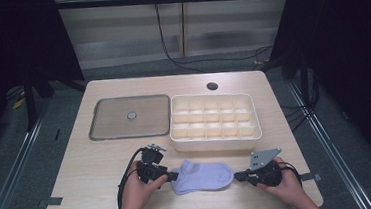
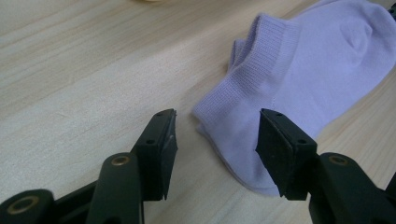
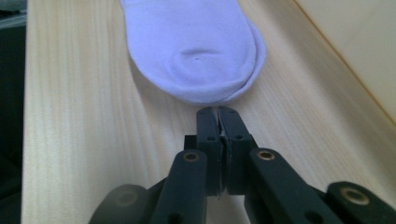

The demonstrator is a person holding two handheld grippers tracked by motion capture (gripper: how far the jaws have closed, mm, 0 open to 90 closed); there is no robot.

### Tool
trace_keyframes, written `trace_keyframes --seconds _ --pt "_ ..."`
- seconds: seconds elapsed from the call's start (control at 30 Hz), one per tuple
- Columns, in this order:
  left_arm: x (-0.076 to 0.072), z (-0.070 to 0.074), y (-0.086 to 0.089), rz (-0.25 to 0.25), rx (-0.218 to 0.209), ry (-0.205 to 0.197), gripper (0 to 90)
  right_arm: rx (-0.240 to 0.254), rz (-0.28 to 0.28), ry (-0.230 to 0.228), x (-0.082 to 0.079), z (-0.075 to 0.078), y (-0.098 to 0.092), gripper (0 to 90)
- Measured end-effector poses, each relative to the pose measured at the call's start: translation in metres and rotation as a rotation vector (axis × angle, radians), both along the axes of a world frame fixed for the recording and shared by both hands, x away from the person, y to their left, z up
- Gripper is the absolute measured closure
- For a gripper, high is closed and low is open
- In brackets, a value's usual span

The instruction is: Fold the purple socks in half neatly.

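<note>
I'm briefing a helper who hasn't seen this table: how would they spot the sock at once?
Start at the cream divided box on the wooden table. Just in front of it, between the left gripper and right gripper, lies the sock. It is the only soft, pale lilac thing there.

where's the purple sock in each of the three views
High view: the sock lies low centre on the table, between the left gripper and the right gripper.
Left gripper view: upper right, cuff end nearest the open jaws.
Right gripper view: top centre, toe end just beyond the closed jaws.
Shared landmark: the light wood table under the sock.
</note>
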State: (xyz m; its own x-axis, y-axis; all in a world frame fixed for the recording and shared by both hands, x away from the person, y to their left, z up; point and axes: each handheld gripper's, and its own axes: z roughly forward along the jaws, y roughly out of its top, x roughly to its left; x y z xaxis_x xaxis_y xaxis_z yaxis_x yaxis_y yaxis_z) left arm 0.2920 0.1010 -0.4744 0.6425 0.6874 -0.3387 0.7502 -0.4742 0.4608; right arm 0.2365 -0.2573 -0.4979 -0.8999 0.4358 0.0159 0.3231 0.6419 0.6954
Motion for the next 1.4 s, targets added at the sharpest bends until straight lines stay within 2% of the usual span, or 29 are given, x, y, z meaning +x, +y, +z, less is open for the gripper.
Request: trace_keyframes --seconds 0.13,0.23,0.3,0.43,0.53,0.63,0.67,0.7,0.87,1.0,1.13,1.27,1.4 --pt "-0.001 -0.001 -0.003 -0.009 0.008 0.012 47.5 0.016 -0.012 0.023 0.002 -0.001 -0.001 90.0" --pt "-0.002 -0.001 -0.005 -0.023 0.009 0.024 48.0 0.021 -0.011 0.016 0.002 -0.001 -0.001 90.0" --pt "-0.003 -0.001 -0.007 -0.032 0.031 0.027 48.9 0.019 -0.013 0.022 0.002 -0.001 -0.001 90.0" --pt "-0.005 -0.002 -0.012 -0.037 0.044 0.027 52.9 0.019 -0.013 0.022 0.002 -0.001 -0.001 90.0" --pt "-0.008 -0.001 -0.017 -0.057 0.076 0.003 61.1 0.017 -0.02 0.026 0.002 -0.001 0.0 90.0" --pt "-0.011 -0.001 -0.021 -0.077 0.09 -0.006 64.5 0.013 -0.019 0.025 0.002 -0.001 0.0 89.9" --pt "-0.012 -0.001 -0.022 -0.073 0.092 -0.003 70.1 0.014 -0.021 0.022 0.003 -0.001 0.001 89.9" --pt "-0.012 -0.001 -0.022 -0.073 0.091 0.0 70.1 0.014 -0.021 0.022 0.003 -0.001 0.001 89.9" --pt "-0.012 -0.004 -0.021 -0.079 0.064 0.025 84.7 0.019 -0.025 0.031 0.003 -0.001 0.0 90.0" --pt "-0.012 -0.003 -0.022 -0.082 0.073 0.029 86.7 0.021 -0.028 0.033 0.003 -0.001 0.0 89.8" --pt "-0.012 -0.002 -0.02 -0.085 0.06 0.049 87.2 0.023 -0.029 0.032 0.003 -0.001 0.0 89.8" --pt "-0.012 0.003 -0.016 -0.084 0.024 0.064 87.3 0.037 -0.031 0.037 0.003 -0.002 -0.001 89.8" --pt "-0.01 0.012 -0.011 -0.089 -0.036 0.077 87.4 0.037 -0.03 0.041 0.004 -0.002 -0.002 89.9"
